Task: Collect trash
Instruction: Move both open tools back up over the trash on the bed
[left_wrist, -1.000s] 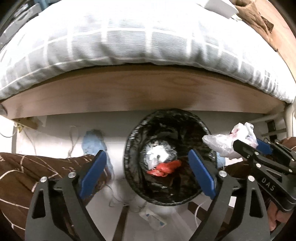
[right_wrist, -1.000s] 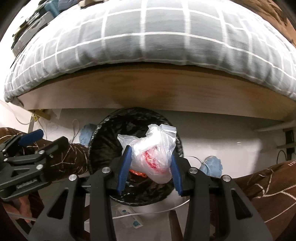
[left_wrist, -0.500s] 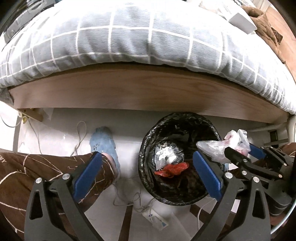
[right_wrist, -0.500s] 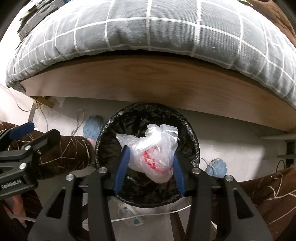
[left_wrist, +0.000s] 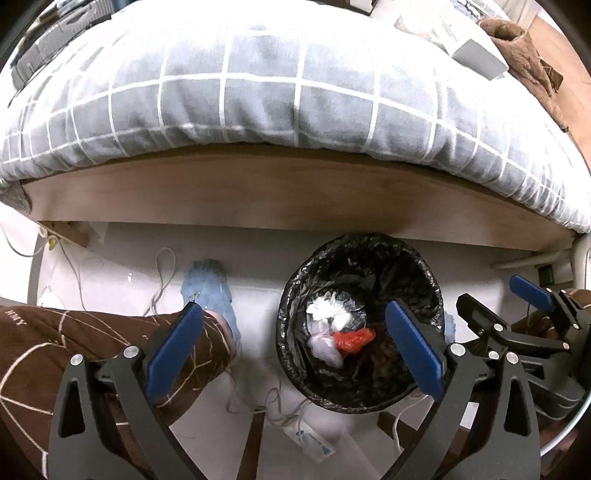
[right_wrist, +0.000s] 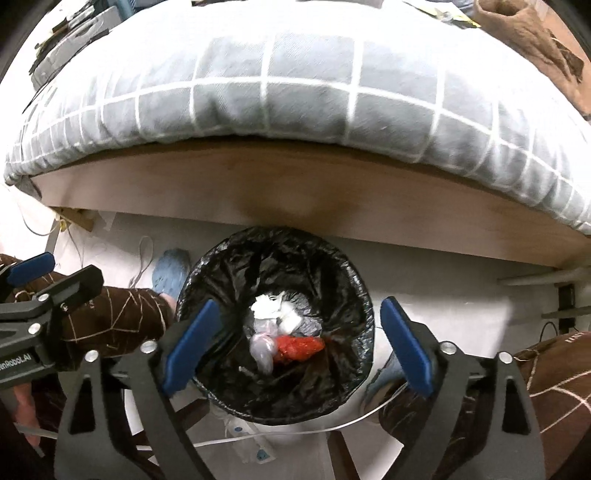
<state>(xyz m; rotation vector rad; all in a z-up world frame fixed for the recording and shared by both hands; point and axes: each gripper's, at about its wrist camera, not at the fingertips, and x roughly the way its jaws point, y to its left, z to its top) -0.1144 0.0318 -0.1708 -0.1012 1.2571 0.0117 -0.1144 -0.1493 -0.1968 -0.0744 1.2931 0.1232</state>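
Observation:
A round bin lined with a black bag stands on the floor by the bed. Inside lie a clear plastic bag, a red wad and white crumpled paper. My right gripper hangs straight over the bin, its jaws opening wide with nothing between the pads. My left gripper stands open left of the bin's middle, nothing held; its right finger overlaps the bin's rim.
The wooden bed frame and grey checked duvet rise just behind the bin. A person's brown-trousered legs and blue slippers flank it. Cables and a power strip lie on the pale floor in front.
The right gripper's jaws spread and the clear plastic bag dropped from them into the bin. The left gripper drifted left, so the bin now sits further right in its view.

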